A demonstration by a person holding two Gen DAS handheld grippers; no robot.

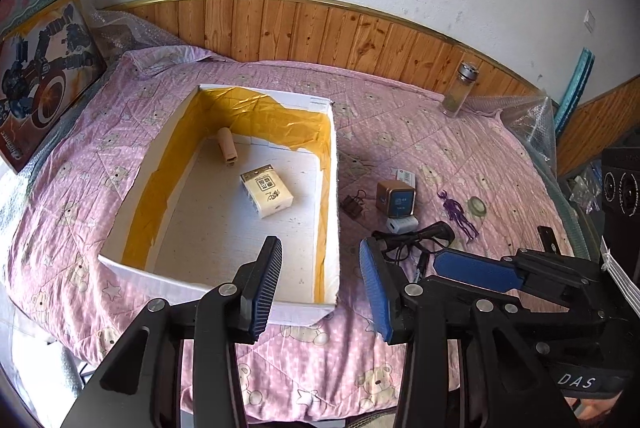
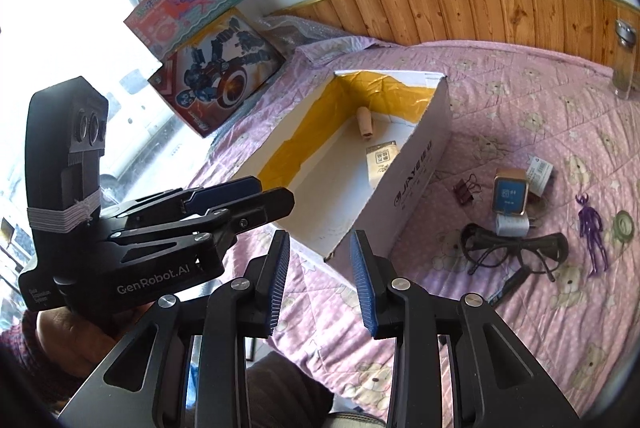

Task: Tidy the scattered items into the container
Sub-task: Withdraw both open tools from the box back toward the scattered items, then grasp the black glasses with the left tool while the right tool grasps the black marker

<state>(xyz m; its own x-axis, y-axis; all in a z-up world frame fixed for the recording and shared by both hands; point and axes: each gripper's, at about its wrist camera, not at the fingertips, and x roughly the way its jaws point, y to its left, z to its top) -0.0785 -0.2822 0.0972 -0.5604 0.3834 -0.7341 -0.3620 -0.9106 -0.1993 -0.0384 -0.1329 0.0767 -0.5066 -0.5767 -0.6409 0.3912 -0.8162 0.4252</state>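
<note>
Over on the left there's the white cardboard box point(image 1: 224, 280) with yellow tape lining its walls, sitting on the pink teddy-print quilt point(image 1: 80, 156) — inside it already are a small tan cylinder point(image 1: 227, 145) near the far wall and a cream packet point(image 1: 266, 196) mid-floor. The left gripper point(image 1: 320, 288) hovers over the box's near right corner, jaws spread wide with nothing in them. Right of the box lie a binder clip point(image 1: 351, 206), gold cube point(image 1: 396, 198), white charger point(image 1: 401, 226), black glasses point(image 1: 416, 240) and purple figure point(image 1: 458, 214), while the right gripper point(image 2: 320, 284) hangs above the quilt, also parted and empty.
</note>
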